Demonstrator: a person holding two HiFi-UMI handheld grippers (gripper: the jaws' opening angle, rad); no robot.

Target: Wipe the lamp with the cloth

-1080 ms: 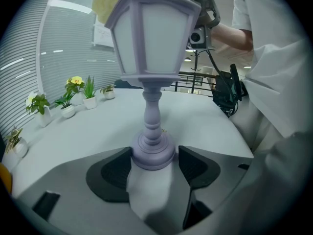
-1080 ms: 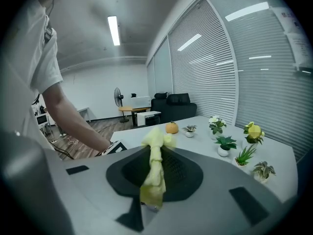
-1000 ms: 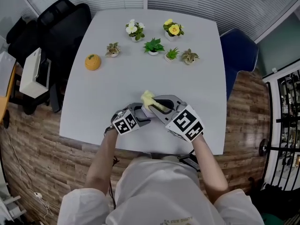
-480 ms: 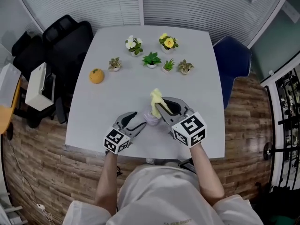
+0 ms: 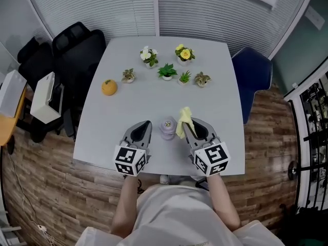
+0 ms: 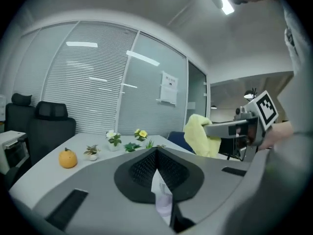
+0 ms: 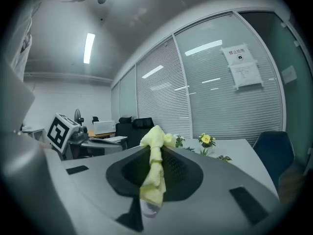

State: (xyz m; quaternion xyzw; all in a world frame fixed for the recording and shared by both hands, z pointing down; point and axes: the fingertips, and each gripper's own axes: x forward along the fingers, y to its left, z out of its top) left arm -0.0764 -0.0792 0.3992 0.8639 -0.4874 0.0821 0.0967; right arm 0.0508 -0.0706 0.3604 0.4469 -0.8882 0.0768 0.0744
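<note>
Left tongs [image 5: 145, 124]: just snapped together, gripping nothing; useless for steadying until reopened.
Right tongs [image 5: 186, 128]: clamped on cloth [image 5: 184, 118] by a thin fold; could pull free mid-wipe.
Lamp [image 5: 167, 128]: on table [image 5: 220, 111], between the tongs, unheld; small, likely to tip or skid under a sideways rub.
Near edge: close behind lamp; hard push toward body could send it off.

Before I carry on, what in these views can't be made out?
- Head view: lamp too small to judge clean or not.
- Left gripper, own view: pale sliver under its shut jaws, unidentifiable.
- Right gripper, own view: cloth covers where its jaws meet.
- Notice on the glass wall: print too small.
</note>
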